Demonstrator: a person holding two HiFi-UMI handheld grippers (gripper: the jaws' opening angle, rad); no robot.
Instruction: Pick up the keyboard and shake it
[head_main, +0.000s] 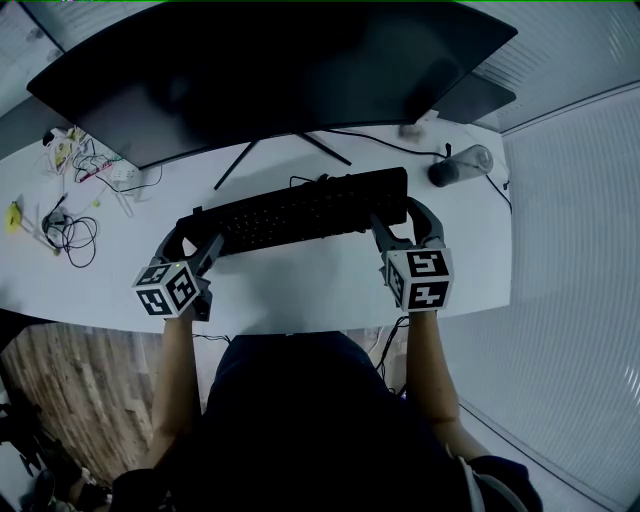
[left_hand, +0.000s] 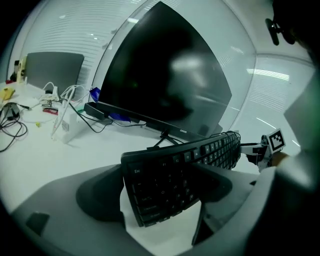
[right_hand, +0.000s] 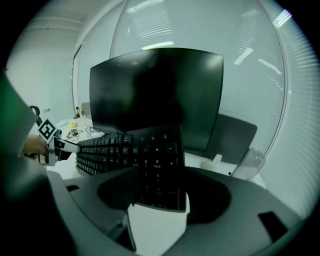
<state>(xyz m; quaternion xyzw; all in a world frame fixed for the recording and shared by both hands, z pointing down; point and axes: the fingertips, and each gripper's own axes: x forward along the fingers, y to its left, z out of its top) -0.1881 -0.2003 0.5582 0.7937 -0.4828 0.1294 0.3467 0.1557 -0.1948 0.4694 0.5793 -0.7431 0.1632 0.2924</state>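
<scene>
A black keyboard (head_main: 300, 210) hangs across the white desk (head_main: 300, 290) in front of the monitor, gripped at both ends. My left gripper (head_main: 195, 242) is shut on its left end, where the Esc key shows between the jaws in the left gripper view (left_hand: 160, 192). On the number-pad end (right_hand: 155, 167), my right gripper (head_main: 398, 228) is shut. Seen from both gripper views, the keyboard (left_hand: 200, 155) tilts with its back edge raised, and white desk shows under its front edge.
A large curved black monitor (head_main: 270, 70) on a thin-legged stand rises just behind the keyboard. A clear bottle (head_main: 462, 165) lies at the desk's right. Tangled cables (head_main: 70, 225) and small items crowd the left. The person's body is at the near desk edge.
</scene>
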